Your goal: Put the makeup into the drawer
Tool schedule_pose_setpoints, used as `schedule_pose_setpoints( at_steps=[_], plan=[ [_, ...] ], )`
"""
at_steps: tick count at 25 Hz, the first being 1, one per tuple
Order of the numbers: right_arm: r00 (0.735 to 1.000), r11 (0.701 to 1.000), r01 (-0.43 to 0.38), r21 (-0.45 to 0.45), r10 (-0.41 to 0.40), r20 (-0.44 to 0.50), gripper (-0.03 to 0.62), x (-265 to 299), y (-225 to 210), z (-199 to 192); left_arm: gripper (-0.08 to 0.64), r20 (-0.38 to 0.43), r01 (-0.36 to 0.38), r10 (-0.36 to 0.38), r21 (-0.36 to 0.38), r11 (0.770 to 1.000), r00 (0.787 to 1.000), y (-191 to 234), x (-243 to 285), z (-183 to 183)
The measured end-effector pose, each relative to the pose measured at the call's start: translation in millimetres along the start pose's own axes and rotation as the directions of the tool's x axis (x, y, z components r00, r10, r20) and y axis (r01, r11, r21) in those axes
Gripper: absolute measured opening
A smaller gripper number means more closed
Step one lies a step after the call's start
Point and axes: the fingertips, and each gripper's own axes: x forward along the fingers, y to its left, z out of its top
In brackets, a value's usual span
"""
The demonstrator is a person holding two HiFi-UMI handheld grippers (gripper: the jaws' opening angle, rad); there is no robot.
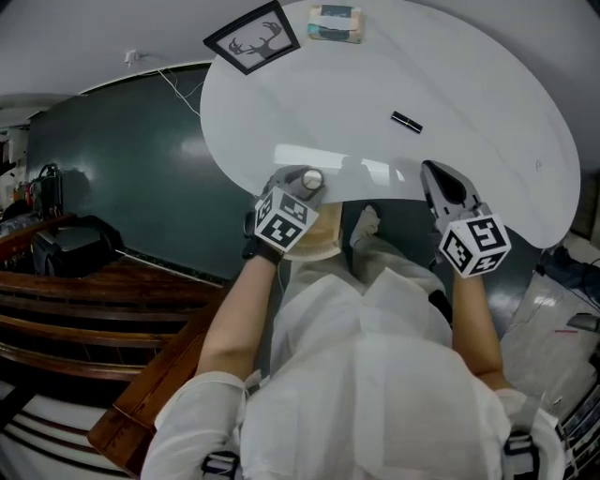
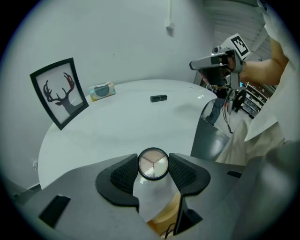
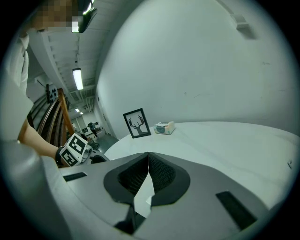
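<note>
My left gripper (image 1: 302, 184) is shut on a small round makeup compact (image 2: 153, 164) with a black rim and a pale top. It hangs just off the near edge of the white table (image 1: 487, 84). Below it shows a pale wooden box (image 1: 319, 236), perhaps the drawer. A short black makeup stick (image 1: 406, 122) lies alone on the tabletop, also seen in the left gripper view as a black makeup stick (image 2: 158, 98). My right gripper (image 3: 148, 158) is shut with nothing in it. That right gripper (image 1: 439, 178) is held over the table's near edge, to the right of the left one.
A framed deer picture (image 1: 253, 37) leans at the table's far left, with a tissue box (image 1: 335, 23) beside it. Dark wooden steps (image 1: 84, 319) run along the left. The person's white-clad body fills the bottom of the head view.
</note>
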Motion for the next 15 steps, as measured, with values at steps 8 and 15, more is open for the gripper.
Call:
schedule_pose_setpoints(
  at_steps=[8,15],
  plan=[
    [0.997,0.997,-0.066,-0.028,0.065,-0.028,0.011,32.3,31.3,2.1,0.221,-0.012,0.038,-0.039,-0.044,0.998,0.999,-26.7,-21.5,-43.7],
    [0.996,0.997,-0.076,-0.034,0.074,-0.040,0.011,43.0,45.9,-0.4,0.220,-0.030,0.106,-0.106,0.001,0.994,0.994,-52.0,-23.9,-63.3]
  ],
)
